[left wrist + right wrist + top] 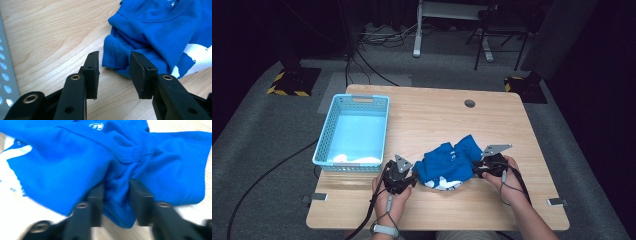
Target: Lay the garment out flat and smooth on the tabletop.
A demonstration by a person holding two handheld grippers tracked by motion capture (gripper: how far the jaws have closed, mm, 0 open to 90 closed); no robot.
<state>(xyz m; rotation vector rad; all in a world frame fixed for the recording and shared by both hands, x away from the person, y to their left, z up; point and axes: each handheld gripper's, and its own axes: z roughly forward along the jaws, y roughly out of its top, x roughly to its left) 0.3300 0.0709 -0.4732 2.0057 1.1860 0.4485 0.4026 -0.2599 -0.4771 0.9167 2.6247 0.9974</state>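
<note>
A crumpled blue shirt [447, 167] with a white print lies near the front middle of the wooden table [437, 120]. My left gripper [413, 176] sits at the shirt's left edge. In the left gripper view its jaws [115, 68] stand apart, with the folded hem of the shirt [155, 32] just at their tips and the pads not pressing on it. My right gripper [477, 167] is at the shirt's right side. In the right gripper view the jaws [116, 192] pinch a bunched fold of the blue shirt [62, 165].
A light blue plastic basket [328, 135] stands at the table's left, with something white at its near end; its wall [5, 75] is close to my left gripper. A round cable hole [469, 103] lies at the back. Cables and stands cover the floor beyond.
</note>
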